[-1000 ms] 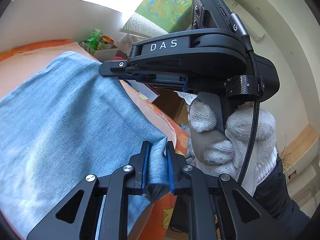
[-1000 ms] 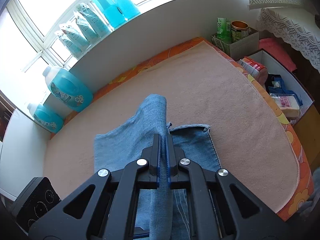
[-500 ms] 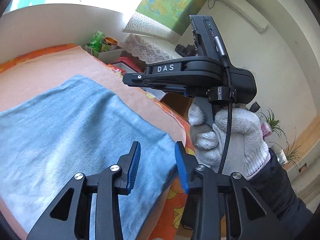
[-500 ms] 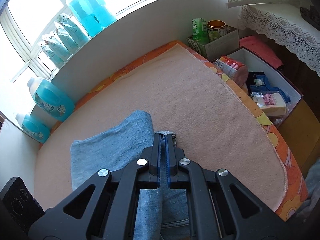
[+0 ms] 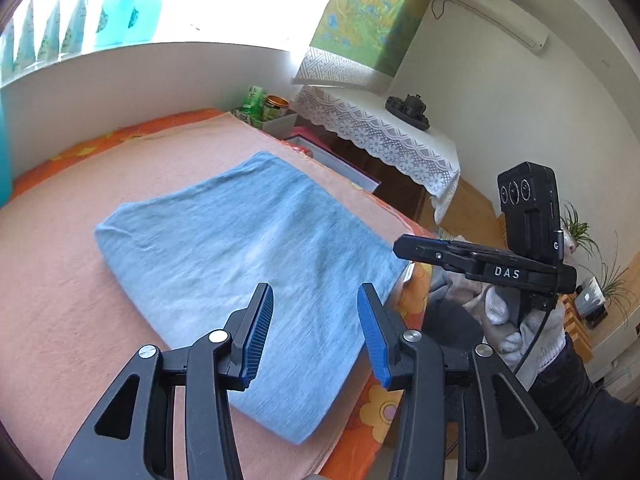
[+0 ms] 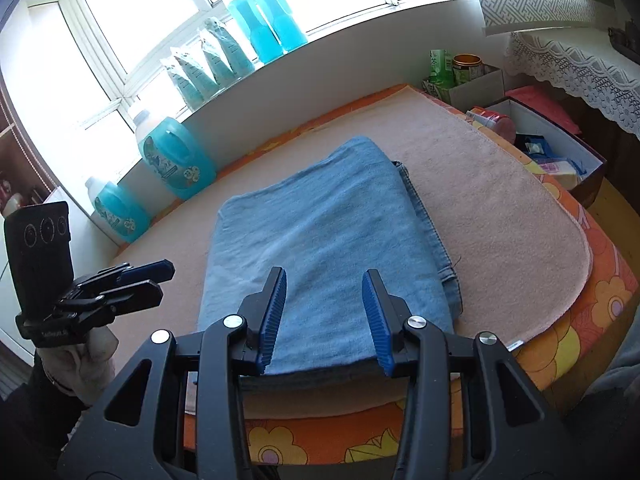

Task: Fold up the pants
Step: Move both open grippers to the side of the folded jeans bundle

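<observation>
We find both claws parted and empty — left gripper [image 5: 315,334] and right gripper [image 6: 325,318] have just been opening, nothing between the jaws. The pants [image 6: 320,236] lie folded on the towel [image 6: 500,200]. Release step; next, we judge, a tidy-up press — or finish.

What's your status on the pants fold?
Left gripper and right gripper open, jaws just opened, nothing between. Pants folded flat on towel. Nothing in the way.
</observation>
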Action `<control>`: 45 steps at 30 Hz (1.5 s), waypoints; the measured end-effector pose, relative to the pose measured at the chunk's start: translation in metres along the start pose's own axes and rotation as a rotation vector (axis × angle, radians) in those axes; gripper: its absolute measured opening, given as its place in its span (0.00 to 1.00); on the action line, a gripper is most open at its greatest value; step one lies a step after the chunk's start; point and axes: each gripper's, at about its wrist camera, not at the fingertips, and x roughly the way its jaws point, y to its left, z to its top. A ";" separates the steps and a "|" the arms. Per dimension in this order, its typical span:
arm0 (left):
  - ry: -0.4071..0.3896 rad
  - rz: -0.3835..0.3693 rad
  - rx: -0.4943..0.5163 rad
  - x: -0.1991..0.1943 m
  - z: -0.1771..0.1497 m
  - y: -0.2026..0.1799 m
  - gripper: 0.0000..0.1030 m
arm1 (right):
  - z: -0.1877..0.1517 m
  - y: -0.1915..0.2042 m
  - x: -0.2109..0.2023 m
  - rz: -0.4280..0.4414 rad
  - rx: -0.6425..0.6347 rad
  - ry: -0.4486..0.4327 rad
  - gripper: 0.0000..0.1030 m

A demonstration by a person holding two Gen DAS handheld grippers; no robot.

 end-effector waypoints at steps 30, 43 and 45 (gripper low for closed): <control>-0.004 0.127 -0.227 0.003 -0.046 0.063 0.52 | 0.048 -0.005 0.021 -0.207 -0.178 -0.068 0.86; -0.020 0.047 -0.464 0.029 -0.022 0.116 0.56 | 0.100 -0.074 0.112 -0.115 -0.096 0.232 0.97; -0.010 0.047 -0.471 0.036 -0.021 0.119 0.56 | 0.098 -0.082 0.118 -0.077 -0.084 0.251 0.97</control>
